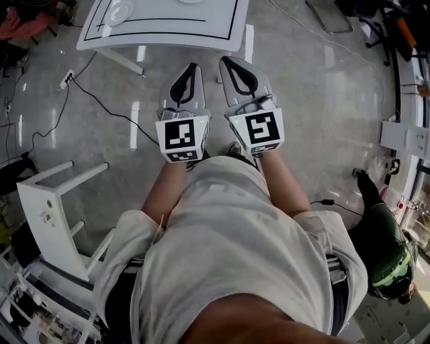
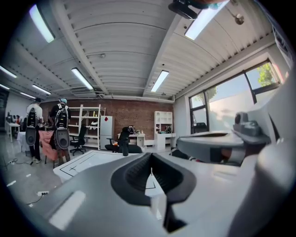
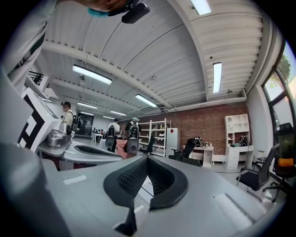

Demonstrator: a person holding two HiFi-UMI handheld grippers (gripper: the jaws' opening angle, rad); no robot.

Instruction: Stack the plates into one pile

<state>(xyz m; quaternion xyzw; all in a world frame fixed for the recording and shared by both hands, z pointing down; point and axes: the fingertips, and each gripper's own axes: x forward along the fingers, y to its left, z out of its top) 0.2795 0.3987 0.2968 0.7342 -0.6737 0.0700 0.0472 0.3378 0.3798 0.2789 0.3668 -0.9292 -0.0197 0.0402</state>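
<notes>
Approach step, with left gripper (image 1: 194,66) and right gripper (image 1: 226,62) closed empty mid-frame; next, open and reach plate (image 1: 119,12) on table (image 1: 161,39), upper left

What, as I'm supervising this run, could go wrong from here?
The black cable trails over the floor just left of the path to the white table; a step forward could snag it. The left gripper and right gripper both have shut jaws, so reaching the plate without opening them could shove it.
</notes>
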